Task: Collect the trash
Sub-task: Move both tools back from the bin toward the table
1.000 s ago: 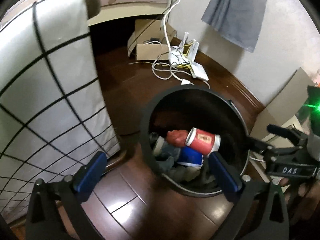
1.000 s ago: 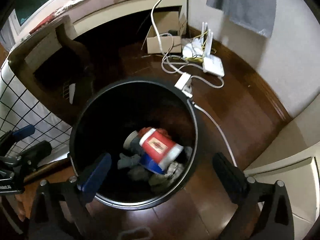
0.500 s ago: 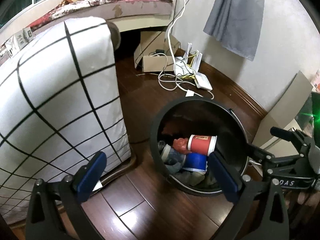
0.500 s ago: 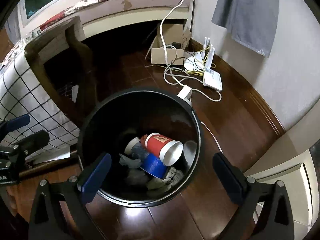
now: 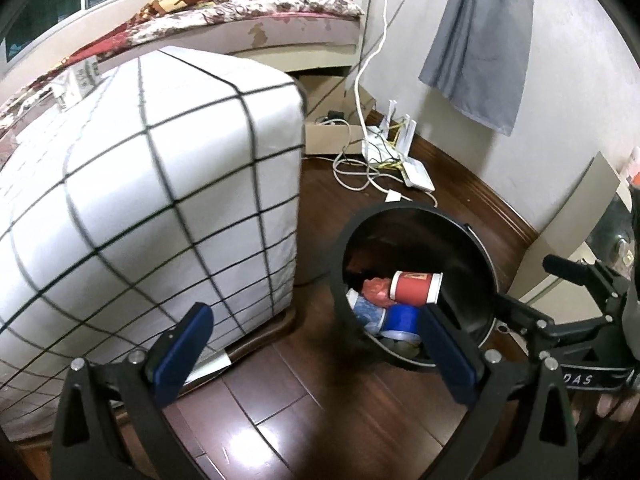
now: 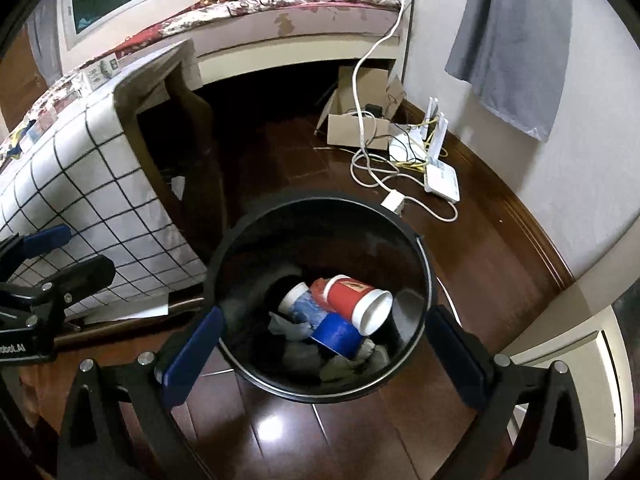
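Hovering empty, the left hand-held gripper has its jaws wide apart beside the checked cloth; the bin stands just right of it on the floor. The right hand-held gripper, jaws equally spread, hangs directly above the bin, whose red cup and blue cup lie below between its fingers. Swinging low could knock the rim and tip the trash out.

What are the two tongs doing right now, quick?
Left tongs: open, holding nothing.
Right tongs: open, holding nothing, above the black bin with the red cup inside.
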A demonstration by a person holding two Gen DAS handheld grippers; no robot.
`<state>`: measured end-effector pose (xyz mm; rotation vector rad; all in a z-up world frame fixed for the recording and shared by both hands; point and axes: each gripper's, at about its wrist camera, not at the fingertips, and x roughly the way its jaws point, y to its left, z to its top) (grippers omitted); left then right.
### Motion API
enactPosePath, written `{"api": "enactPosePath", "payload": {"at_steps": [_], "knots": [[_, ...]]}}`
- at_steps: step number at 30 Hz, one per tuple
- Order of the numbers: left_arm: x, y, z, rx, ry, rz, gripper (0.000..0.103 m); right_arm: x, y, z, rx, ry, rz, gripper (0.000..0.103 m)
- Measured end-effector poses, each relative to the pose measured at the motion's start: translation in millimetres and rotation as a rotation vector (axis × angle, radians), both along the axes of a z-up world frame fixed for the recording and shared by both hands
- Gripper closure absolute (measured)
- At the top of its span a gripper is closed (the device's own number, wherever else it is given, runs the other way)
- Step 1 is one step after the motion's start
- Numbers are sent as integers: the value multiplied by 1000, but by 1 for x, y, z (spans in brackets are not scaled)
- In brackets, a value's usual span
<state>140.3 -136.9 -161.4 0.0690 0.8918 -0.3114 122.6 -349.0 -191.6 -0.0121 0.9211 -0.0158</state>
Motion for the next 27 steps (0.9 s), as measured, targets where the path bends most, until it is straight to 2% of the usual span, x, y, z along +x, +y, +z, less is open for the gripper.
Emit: {"api": "enactPosePath", "payload": {"at_steps": [9, 17, 27], "knots": [[-8, 29, 18, -9, -48, 62, 1, -9, 28, 17, 15, -48, 22, 1], [-13, 61, 50, -19, -134, 113, 1, -3, 57, 43, 53, -105, 37, 1], [-5, 140, 83, -1, -215, 252, 1, 30, 122, 91, 79, -179, 118, 1]]}}
